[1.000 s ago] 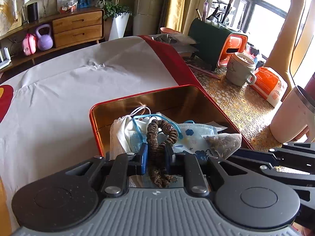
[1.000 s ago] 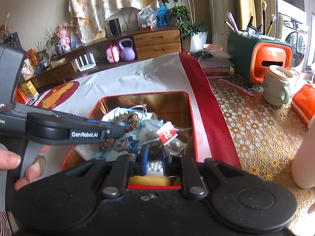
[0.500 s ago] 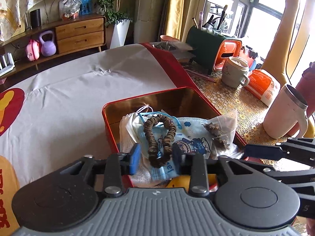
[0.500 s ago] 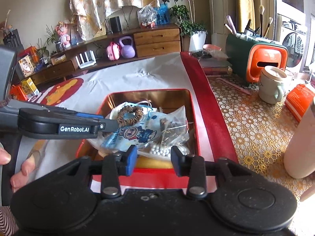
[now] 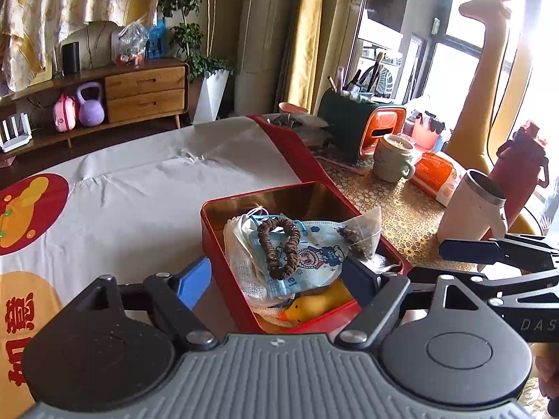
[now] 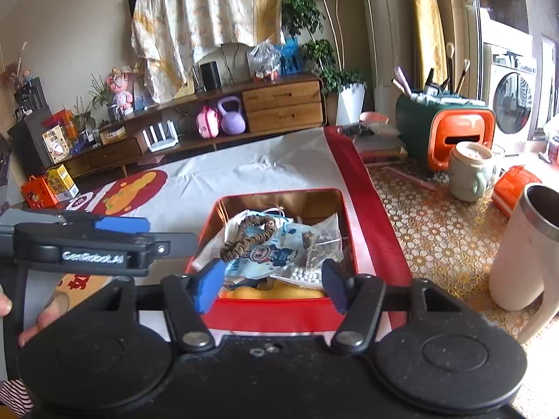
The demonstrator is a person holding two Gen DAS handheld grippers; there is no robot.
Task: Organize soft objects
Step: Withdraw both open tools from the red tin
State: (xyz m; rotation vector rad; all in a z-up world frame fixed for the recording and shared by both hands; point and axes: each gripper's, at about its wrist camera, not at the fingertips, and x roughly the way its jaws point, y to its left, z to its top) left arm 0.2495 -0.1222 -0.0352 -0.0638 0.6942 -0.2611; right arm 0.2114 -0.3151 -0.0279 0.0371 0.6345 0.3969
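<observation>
Fingers on both my left (image 5: 276,281) and right (image 6: 270,284) sides now gape wide and empty, having let go the hair tie (image 5: 279,246) and tea bag (image 5: 360,234), which rest atop the masks in the tin (image 5: 265,197) at twelve o'clock, so this drop looks finished.

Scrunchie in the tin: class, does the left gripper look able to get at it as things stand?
Probably yes. The scrunchie lies on top of the pile in the tin, uncovered, and the left gripper is open just before it.
</observation>
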